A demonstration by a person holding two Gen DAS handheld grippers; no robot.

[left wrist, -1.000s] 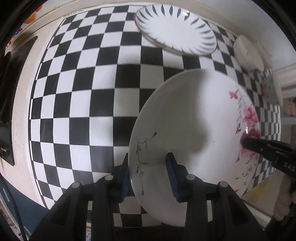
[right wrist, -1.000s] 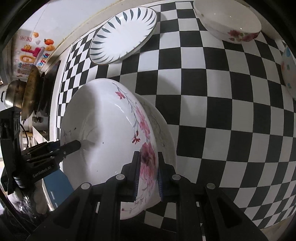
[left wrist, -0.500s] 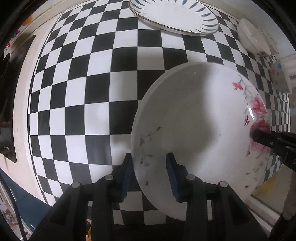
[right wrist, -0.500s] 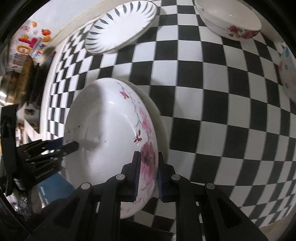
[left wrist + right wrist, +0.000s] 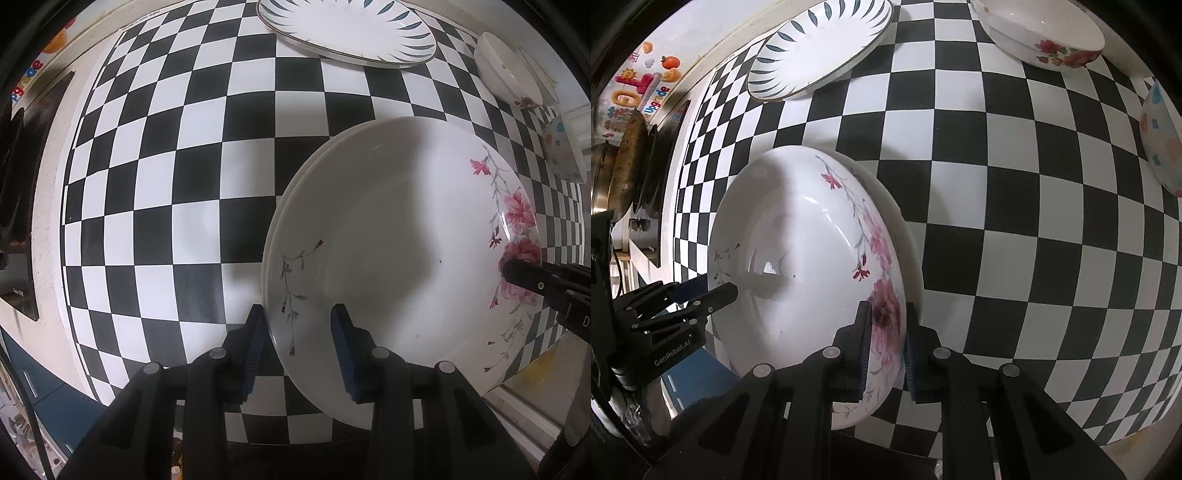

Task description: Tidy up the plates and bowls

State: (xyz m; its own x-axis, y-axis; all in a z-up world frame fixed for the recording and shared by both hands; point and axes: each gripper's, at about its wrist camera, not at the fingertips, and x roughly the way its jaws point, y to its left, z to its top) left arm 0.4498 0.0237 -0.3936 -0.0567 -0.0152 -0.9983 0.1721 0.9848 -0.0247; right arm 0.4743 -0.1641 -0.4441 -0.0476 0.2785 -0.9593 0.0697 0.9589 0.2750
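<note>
A white deep plate with pink flowers (image 5: 399, 240) (image 5: 798, 236) is gripped from two sides over the checkered cloth (image 5: 166, 184). My left gripper (image 5: 297, 314) points straight down, shut on its rim near the thin grey twig pattern. My right gripper (image 5: 886, 314) is shut on the opposite rim, over the large pink blossoms. Each gripper shows in the other's view: the right gripper (image 5: 513, 273) at the right edge, the left gripper (image 5: 716, 291) at the left. The rim of a second white plate (image 5: 271, 236) (image 5: 901, 221) shows right under the held one.
A white plate with blue leaf marks (image 5: 347, 29) (image 5: 816, 48) lies at the far side of the cloth. A flowered bowl (image 5: 1041, 33) and a pastel-patterned bowl (image 5: 1160, 140) stand at the right. A stove with pans (image 5: 624, 162) is at the left.
Both grippers have carried the floral plate lower toward the cloth. The rim of the plate beneath it now shows more. Neither grip has changed.
</note>
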